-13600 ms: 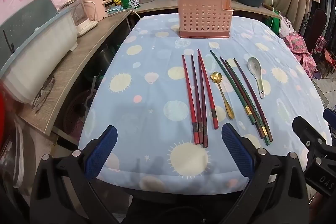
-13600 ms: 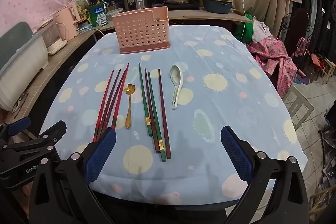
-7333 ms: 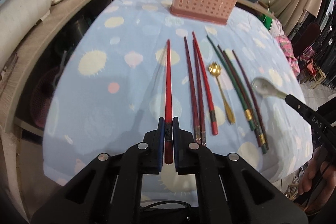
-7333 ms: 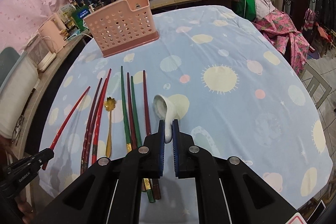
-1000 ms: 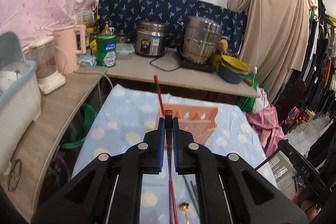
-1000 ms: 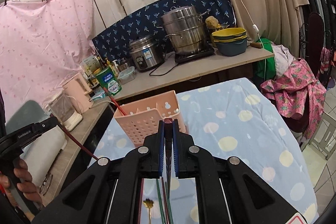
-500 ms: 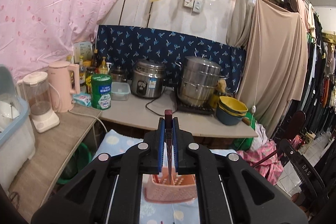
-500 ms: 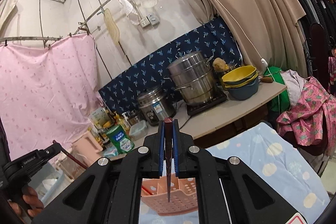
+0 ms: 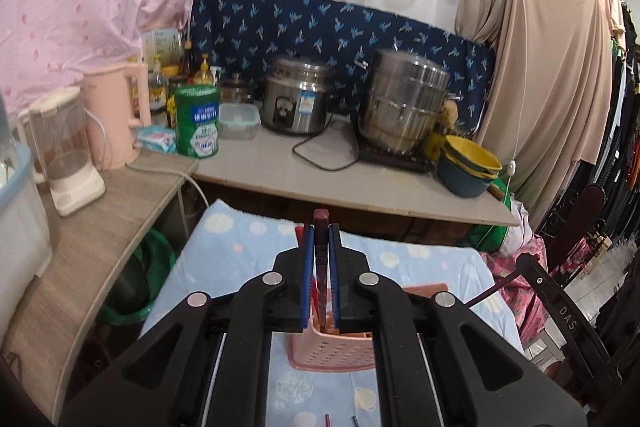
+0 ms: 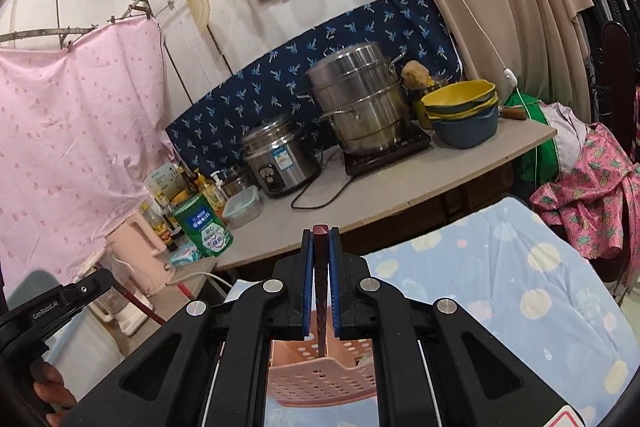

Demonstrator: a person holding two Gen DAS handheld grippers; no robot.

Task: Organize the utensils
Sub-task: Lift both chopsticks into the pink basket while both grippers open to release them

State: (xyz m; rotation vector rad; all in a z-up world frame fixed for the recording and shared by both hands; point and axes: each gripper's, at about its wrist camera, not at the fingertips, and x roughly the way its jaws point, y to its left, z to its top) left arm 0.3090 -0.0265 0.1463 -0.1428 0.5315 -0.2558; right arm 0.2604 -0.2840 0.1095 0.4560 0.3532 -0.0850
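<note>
Chopstick (image 9: 321, 259) first: in my left wrist view it's a slim dark red lacquered stick with a squared top end, standing nearly upright. My left gripper (image 9: 321, 279) has its blue-padded fingers (image 9: 307, 279) squeezed tight on it. The lower end points down into the pink utensil holder (image 9: 332, 353), a plastic caddy with rows of round holes in its wall, sitting on the worktop (image 9: 420, 263) under a soft light blue cloth with pale sun blobs. Off to the right I can see the black frame of my other gripper, with a thin dark stick poking out of it. Behind, on the far counter, there's a shiny steel steamer pot (image 9: 404, 115) and a rounded steel rice cooker (image 9: 298, 107).

Right wrist view: same deal. My right gripper (image 10: 320, 287) is clamped tight on a second chopstick (image 10: 321, 291), dark and glossy with a reddish square tip, tapering down to a point over the holder's (image 10: 320, 379) open top. I can't tell if the tip touches anything inside. At the lower left, my left gripper (image 10: 70, 301) holds its red stick slanting down toward the basket.
</note>
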